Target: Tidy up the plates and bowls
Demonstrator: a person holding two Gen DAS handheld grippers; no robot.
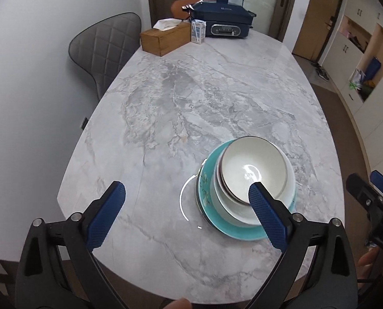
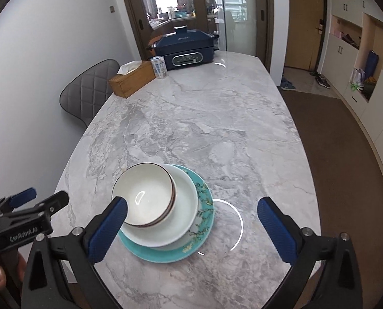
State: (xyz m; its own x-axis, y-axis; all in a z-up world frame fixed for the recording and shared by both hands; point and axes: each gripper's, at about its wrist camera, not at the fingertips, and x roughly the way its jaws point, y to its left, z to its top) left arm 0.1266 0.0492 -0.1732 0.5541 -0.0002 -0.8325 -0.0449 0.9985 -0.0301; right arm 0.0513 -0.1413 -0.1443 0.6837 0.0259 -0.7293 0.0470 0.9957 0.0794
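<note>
**Stack built, jaws clear of it**

Jaws first, since they sit nearest us: our left gripper (image 1: 187,206) has its jaws spread wide with nothing between the pads, one blue pad merely overlapping the dishes in the left wrist view. Our right gripper (image 2: 191,219) is spread just as wide and holds nothing; in its own view the dishes lie between and beyond its pads, untouched as far as we can tell. Both hang above the bench (image 1: 204,97), angled down at it.

Just beyond the pads stands the stack. A teal plate (image 2: 165,256) with a floral rim lies flat on the near part of the bench. A wide white bowl (image 2: 185,200) sits on it, and smaller dark-rimmed bowls (image 2: 145,198) are nested in that, shifted toward one side rather than centred. How many small bowls there are we cannot tell.

We judge the stacking step done, or nearly so. Next, we would either square up the off-centre bowls or leave them; any nudge calls for a slow approach, since glazed bowls slide easily.

Farther off, well apart from the stack, a tissue box (image 2: 132,78), a small carton (image 2: 159,67) and a blue cooker (image 2: 185,49) stand at the far end.
</note>
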